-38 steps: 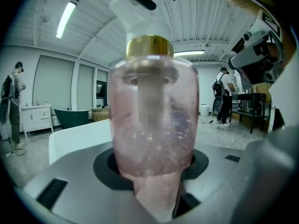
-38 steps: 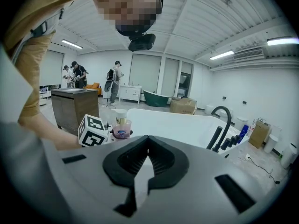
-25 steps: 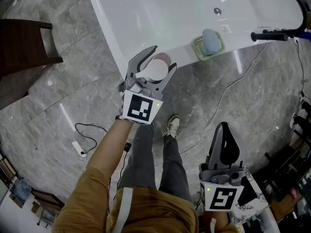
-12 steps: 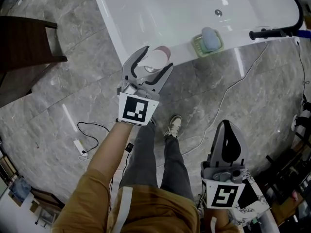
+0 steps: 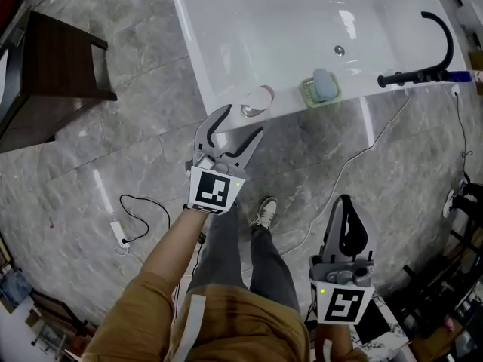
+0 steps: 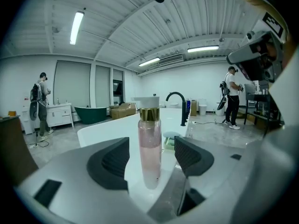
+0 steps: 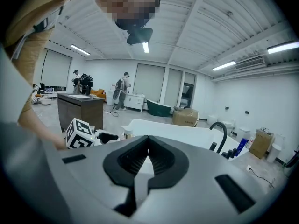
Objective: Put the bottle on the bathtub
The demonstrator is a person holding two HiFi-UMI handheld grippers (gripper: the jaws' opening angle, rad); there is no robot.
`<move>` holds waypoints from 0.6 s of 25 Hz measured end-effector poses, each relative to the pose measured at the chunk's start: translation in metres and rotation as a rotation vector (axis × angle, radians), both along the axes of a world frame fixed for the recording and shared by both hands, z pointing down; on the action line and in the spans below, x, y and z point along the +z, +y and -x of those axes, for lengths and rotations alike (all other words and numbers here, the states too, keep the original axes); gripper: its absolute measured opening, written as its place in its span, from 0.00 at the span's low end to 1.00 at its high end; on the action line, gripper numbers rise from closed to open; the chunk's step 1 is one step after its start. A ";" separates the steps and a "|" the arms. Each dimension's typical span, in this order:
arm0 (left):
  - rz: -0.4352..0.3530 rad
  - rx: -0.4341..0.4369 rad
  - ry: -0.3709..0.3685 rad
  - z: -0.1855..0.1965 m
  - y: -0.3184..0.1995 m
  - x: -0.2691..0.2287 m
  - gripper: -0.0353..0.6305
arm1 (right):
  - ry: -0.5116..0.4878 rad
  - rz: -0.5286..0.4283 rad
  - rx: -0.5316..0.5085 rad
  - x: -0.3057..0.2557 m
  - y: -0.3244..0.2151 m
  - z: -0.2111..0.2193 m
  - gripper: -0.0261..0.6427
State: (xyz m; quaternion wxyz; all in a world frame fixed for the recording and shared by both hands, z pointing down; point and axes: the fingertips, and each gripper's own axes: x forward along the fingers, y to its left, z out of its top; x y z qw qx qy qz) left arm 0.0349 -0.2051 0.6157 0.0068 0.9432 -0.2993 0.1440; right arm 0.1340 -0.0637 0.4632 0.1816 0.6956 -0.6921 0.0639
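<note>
A clear pink bottle (image 6: 150, 148) with a gold collar and white pump stands upright on the rim of the white bathtub (image 5: 226, 104). From the head view I see the bottle's top (image 5: 255, 100) on the near rim. My left gripper (image 5: 234, 127) is open just short of the bottle, its jaws apart and nothing between them. Its own view shows the left gripper (image 6: 152, 155) with the bottle beyond the fingertips (image 6: 112, 160). My right gripper (image 5: 349, 208) hangs low by my side, shut and empty, also seen as the right gripper (image 7: 148, 160).
A green soap dish with a blue soap (image 5: 321, 87) sits on the tub rim to the right. A black faucet (image 5: 429, 47) arches over the far right end. A dark wooden cabinet (image 5: 56, 59) stands left. Cables (image 5: 136, 217) lie on the grey stone floor.
My left gripper has drawn back toward me from the bottle, which stays standing on the tub rim. The head view has shifted, showing more of the tub.
</note>
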 end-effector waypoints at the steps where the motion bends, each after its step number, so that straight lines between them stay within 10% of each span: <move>1: 0.004 -0.007 0.004 0.003 0.002 -0.004 0.51 | 0.005 -0.006 -0.006 -0.004 0.001 0.002 0.05; 15: 0.045 -0.069 0.037 0.014 0.034 -0.078 0.34 | 0.057 -0.085 -0.020 -0.083 0.033 -0.008 0.05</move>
